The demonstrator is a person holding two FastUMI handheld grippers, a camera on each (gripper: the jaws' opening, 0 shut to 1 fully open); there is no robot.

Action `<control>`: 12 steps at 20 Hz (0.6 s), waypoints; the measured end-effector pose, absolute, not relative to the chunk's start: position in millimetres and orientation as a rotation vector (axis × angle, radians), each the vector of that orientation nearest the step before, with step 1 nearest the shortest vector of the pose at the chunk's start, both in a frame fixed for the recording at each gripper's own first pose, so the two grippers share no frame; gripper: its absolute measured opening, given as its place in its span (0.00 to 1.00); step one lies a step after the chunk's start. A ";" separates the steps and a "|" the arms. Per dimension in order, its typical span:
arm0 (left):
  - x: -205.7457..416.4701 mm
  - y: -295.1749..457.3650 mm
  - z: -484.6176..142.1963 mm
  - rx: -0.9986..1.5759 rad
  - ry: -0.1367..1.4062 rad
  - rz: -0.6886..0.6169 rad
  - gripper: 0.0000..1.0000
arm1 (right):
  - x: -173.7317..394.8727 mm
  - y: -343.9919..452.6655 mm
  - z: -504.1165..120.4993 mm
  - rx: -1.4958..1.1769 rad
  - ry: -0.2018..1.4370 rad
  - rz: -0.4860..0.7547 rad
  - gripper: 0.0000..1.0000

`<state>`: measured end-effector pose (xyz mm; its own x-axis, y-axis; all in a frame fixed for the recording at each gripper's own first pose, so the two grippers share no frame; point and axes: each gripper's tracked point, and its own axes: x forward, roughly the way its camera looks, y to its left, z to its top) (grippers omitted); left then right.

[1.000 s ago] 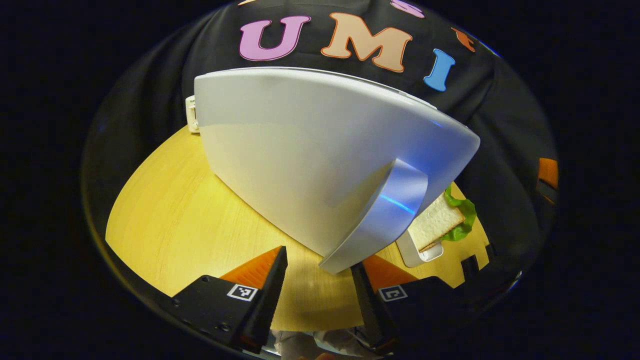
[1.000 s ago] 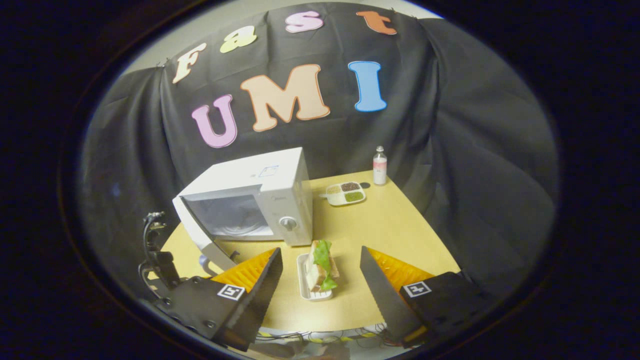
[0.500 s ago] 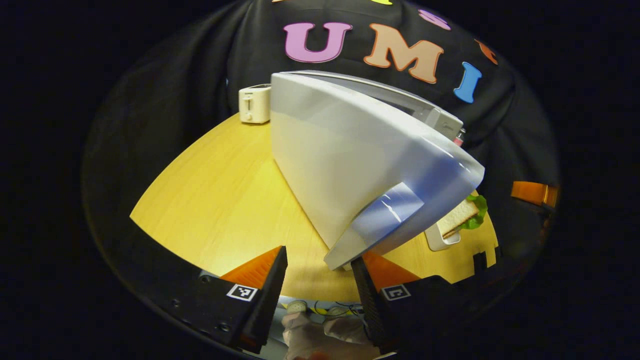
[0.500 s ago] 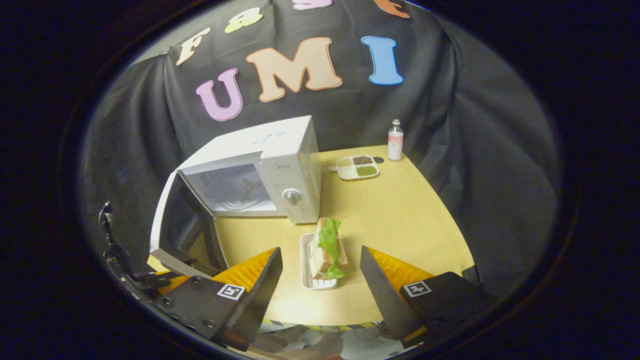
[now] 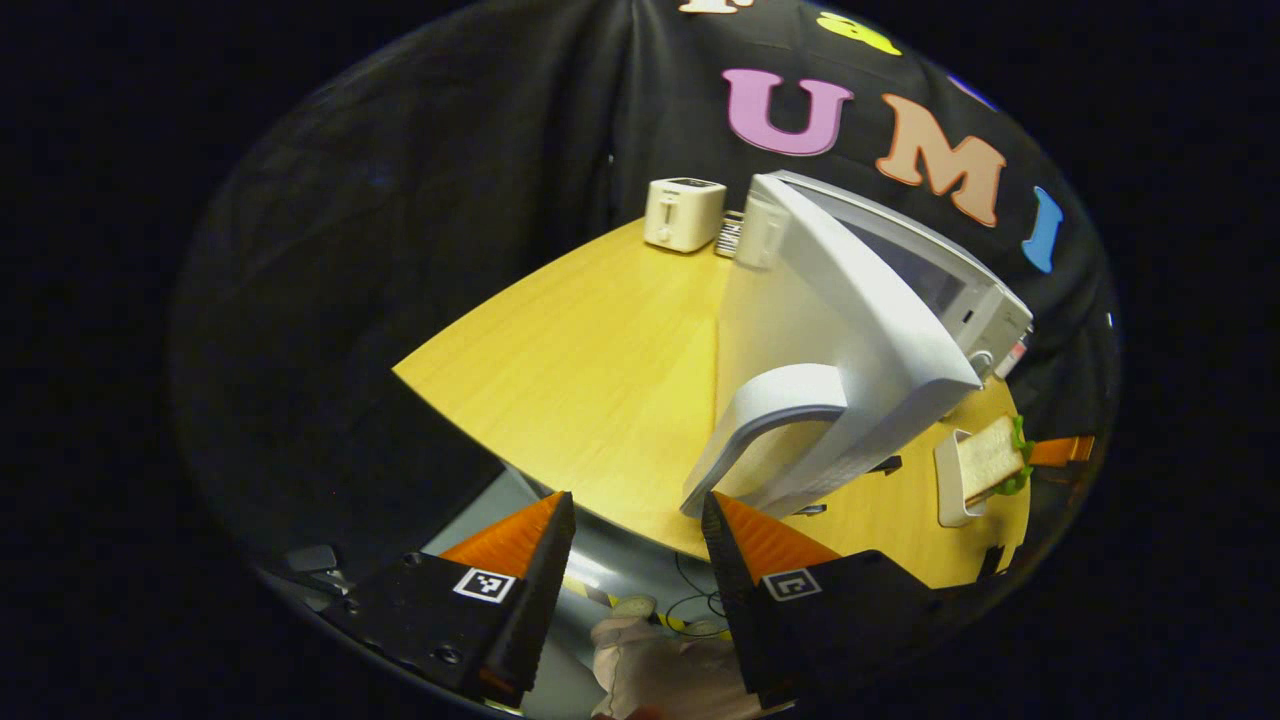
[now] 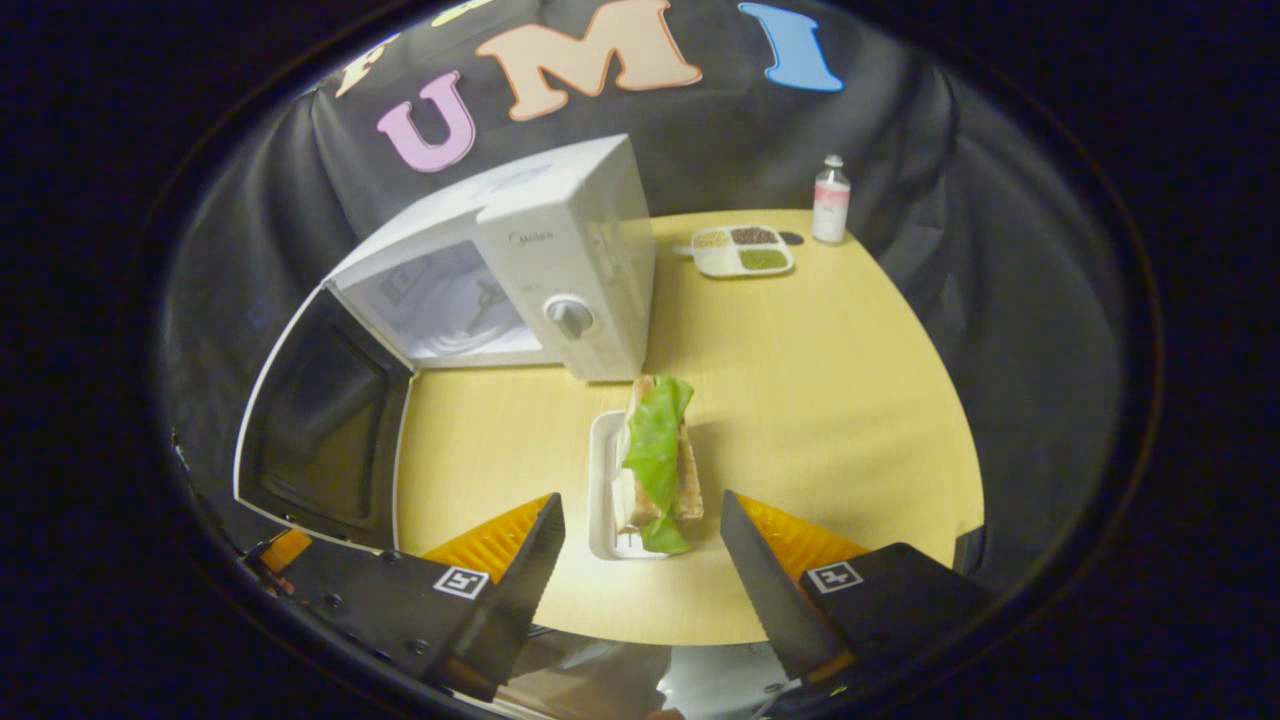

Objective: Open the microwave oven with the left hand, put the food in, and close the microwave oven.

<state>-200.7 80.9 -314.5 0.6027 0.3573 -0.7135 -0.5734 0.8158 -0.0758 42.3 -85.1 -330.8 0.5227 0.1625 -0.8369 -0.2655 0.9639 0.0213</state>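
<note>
The left gripper [image 5: 635, 520] has its jaws spread apart with nothing between them, the foot of the microwave door handle [image 5: 765, 420] just ahead of its right finger. The right gripper [image 6: 635, 525] is likewise released, its fingers flanking the near end of a white tray [image 6: 603, 490] that holds the sandwich [image 6: 660, 450], bread slices on edge with green lettuce draped over the top. A small brand mark sits on the microwave [image 6: 560, 270] front above its round dial [image 6: 570, 315], too small to read. The microwave door [image 6: 320, 425] stands swung wide, its dark inner face showing and the pale cavity open. Behind the microwave, on the wooden table [image 6: 820, 400], sit a divided dish [image 6: 742, 250] of dark and green fillings and a small bottle [image 6: 831, 200] with a pink label. In the left gripper view a cream toaster [image 5: 684, 213] stands at the table's far edge.
</note>
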 end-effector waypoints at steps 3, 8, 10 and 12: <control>-227.0 114.9 -299.9 -0.360 0.703 0.682 0.75 | 46.0 -87.0 -345.1 -0.133 1.043 0.260 0.99; -257.5 159.8 -237.1 -0.434 0.510 0.885 0.75 | 61.3 -90.3 -364.1 -0.137 1.102 0.251 0.99; -259.3 178.3 -209.2 -0.421 0.424 0.934 0.75 | 68.6 -90.0 -369.9 -0.120 1.123 0.247 0.99; -258.8 192.4 -184.6 -0.378 0.357 0.964 0.74 | 72.7 -86.9 -372.8 -0.101 1.139 0.252 0.94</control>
